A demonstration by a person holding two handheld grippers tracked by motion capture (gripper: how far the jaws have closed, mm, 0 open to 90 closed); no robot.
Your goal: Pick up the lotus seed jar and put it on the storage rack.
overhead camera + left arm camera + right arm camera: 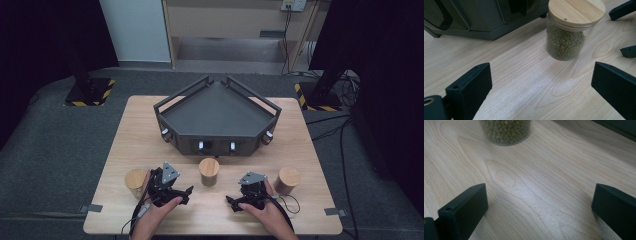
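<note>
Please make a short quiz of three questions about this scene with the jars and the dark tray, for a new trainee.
1. True or false: the left hand-held gripper is shut on the middle jar.
2. How many jars with wooden lids stand on the table?
3. Where is the dark tray relative to the middle jar? A) behind it, farther from the person B) between the jar and the person C) on top of the jar

Key
1. False: its jaws stand wide apart with bare table between them, and the jar of green beans stands ahead of them.
2. Three: the left jar, the middle jar and the right jar.
3. A.
</note>
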